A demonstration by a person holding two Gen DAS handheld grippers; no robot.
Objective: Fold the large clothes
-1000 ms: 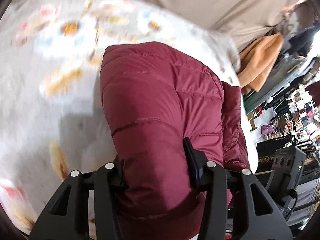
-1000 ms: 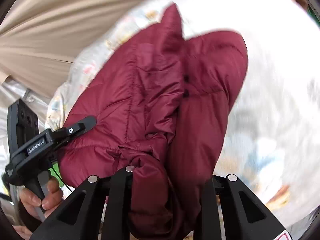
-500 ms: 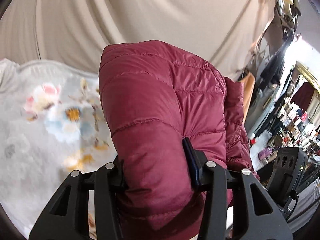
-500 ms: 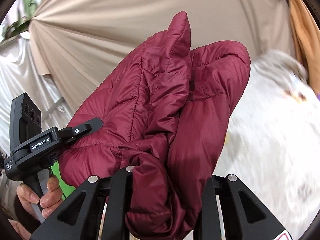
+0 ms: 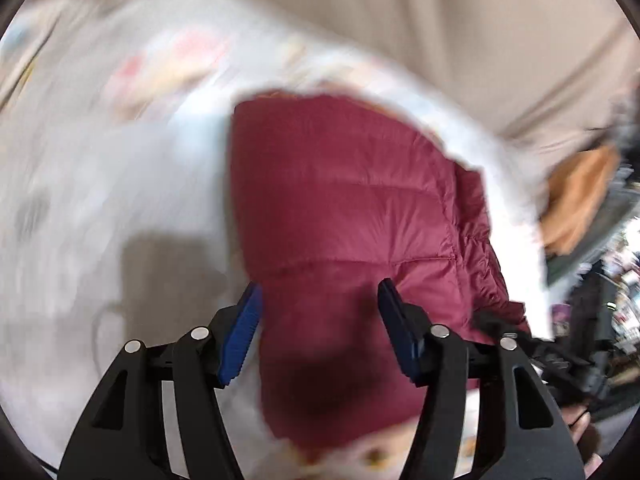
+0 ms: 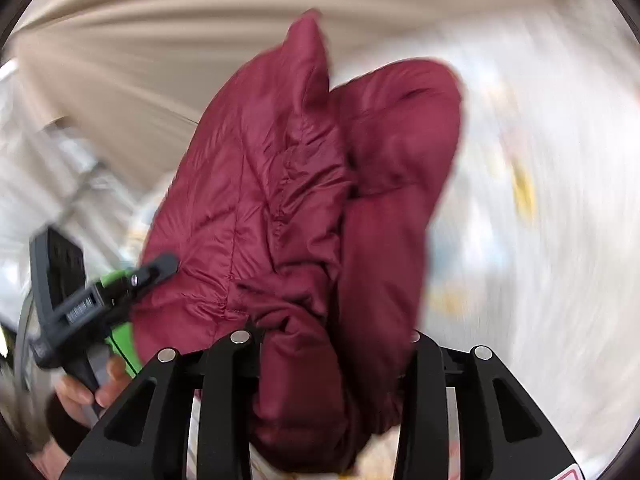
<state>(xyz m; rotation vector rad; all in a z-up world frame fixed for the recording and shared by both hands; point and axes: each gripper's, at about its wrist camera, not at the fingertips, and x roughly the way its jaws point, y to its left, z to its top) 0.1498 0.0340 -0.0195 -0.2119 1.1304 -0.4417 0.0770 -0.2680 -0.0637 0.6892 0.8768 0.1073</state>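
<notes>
Left gripper fingers spreading wide, jacket between them, unclamped, lying on floral bed cover. Right gripper clamping the bunched hem at 6 o'clock, controlling the drop.

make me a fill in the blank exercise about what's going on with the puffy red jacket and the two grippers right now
1. The quilted, puffy jacket is dark ____ in colour.
2. The left gripper has its blue-padded fingers spread ____, off the jacket.
3. The right gripper is ____ on a bunched fold of the jacket.
4. Under the jacket lies a white bed cover printed with a blurred ____ pattern.

Missing words: red; open; shut; floral
</notes>
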